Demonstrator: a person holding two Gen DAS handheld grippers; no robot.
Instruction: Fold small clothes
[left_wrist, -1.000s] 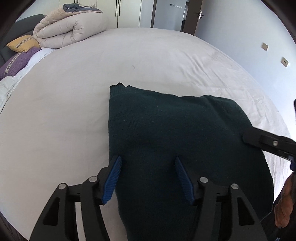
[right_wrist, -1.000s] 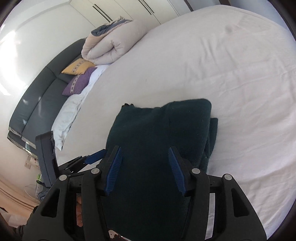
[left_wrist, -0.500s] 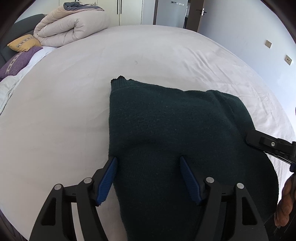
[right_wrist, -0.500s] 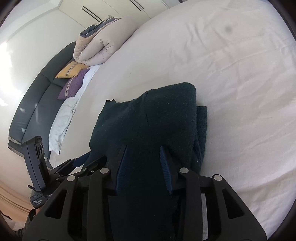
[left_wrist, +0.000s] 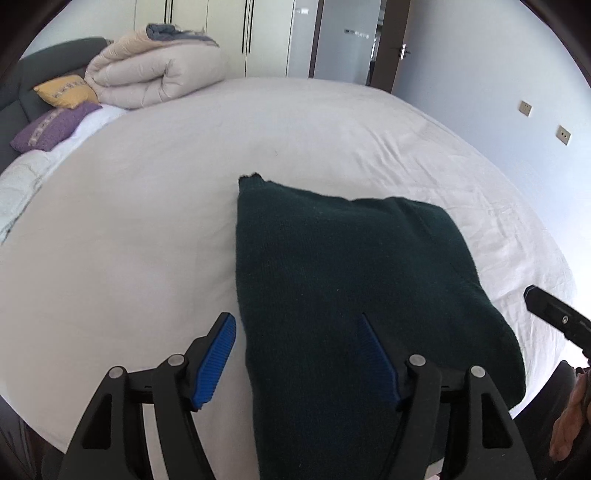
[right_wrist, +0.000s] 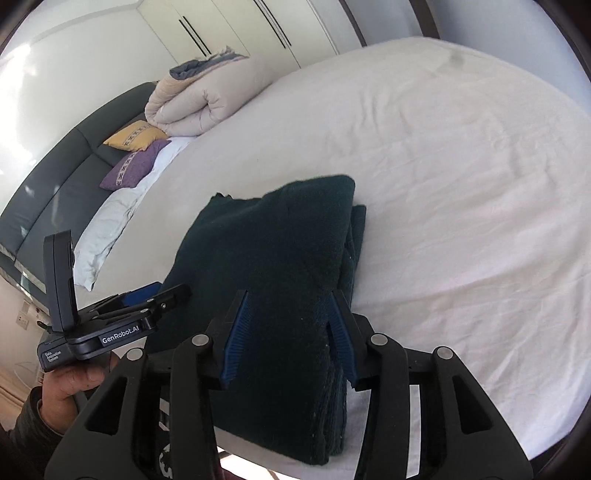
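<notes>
A dark green knit sweater lies folded in a thick stack near the front edge of the white bed. My left gripper stands open just over the sweater's near left edge, one pad over the sheet and the other over the knit. My right gripper hovers at the near right side of the sweater. Its jaws are opening, with the top layer under and between them and the pads not pressing. Each gripper shows in the other's view: the left gripper and the right gripper.
A rolled beige duvet, a yellow cushion and a purple cushion lie at the far left by a dark headboard. Wardrobes and a door stand behind. A person's hand holds the left gripper.
Both grippers have drawn back toward the bed's front edge. The right jaws narrowed over the top layer, then widened again. The left jaws opened a little. The sweater stays folded.
</notes>
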